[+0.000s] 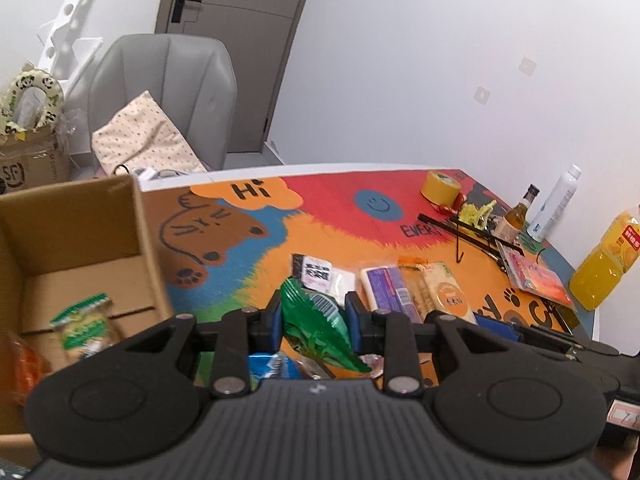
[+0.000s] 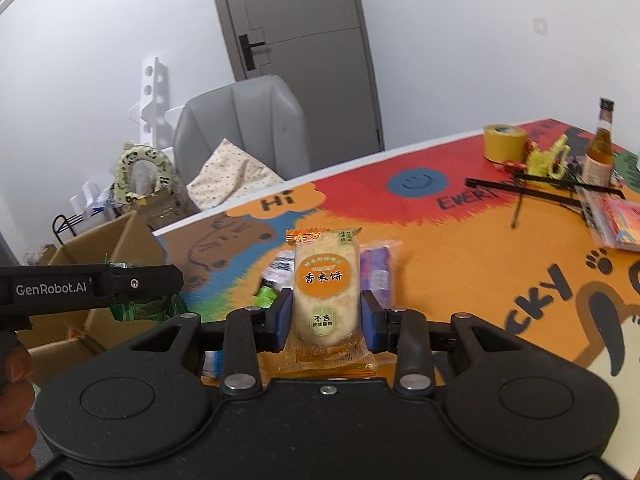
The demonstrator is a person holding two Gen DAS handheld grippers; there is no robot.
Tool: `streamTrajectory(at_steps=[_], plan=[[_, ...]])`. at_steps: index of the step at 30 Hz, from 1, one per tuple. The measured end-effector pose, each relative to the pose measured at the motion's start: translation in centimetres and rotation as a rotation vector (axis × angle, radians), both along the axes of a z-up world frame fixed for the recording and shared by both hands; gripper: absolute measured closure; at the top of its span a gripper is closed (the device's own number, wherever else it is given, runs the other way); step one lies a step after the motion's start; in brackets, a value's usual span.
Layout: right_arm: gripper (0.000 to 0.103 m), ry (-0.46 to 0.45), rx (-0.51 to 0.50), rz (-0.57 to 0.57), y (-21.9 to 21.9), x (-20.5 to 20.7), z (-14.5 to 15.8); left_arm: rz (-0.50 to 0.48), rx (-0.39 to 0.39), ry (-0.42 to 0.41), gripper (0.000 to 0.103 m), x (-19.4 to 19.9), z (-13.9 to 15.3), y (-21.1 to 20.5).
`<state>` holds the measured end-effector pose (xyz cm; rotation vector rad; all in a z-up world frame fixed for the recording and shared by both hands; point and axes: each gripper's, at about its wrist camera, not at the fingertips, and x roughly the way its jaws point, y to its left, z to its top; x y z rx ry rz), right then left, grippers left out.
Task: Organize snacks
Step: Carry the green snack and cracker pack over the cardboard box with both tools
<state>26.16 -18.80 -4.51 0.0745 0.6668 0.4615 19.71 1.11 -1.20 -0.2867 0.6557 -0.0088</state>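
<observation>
The box (image 1: 76, 240) fills the left of my left view, one snack (image 1: 86, 326) inside. My left gripper (image 1: 314, 316) clamps a green packet (image 1: 316, 320) at lower centre. My right gripper (image 2: 326, 320) clamps a rice cracker (image 2: 326, 292) upright, mid-frame.

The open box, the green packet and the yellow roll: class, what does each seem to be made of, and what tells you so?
Open box: looks like brown corrugated cardboard, matt, with folded flaps and creases.
Green packet: probably thin plastic film, glossy, crinkled and catching light between the left hand-held gripper's pads.
Yellow roll: probably adhesive tape, wound in layers; paper or plastic is unclear.
</observation>
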Motion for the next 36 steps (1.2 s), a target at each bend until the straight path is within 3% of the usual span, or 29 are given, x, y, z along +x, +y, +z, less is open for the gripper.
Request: streamTrajectory(at_steps=[15, 36], plan=[[0.070, -0.045, 0.036, 0.137, 6.4, -1.4, 2.5, 0.123, 0.014, -0.026, 0.073, -4.0, 2.2, 5.9], [0.070, -0.060, 0.045, 0.277, 13.3, -3.0, 3.9, 0.273, -0.013, 0.033, 0.069, -7.1, 1.1, 12.6]])
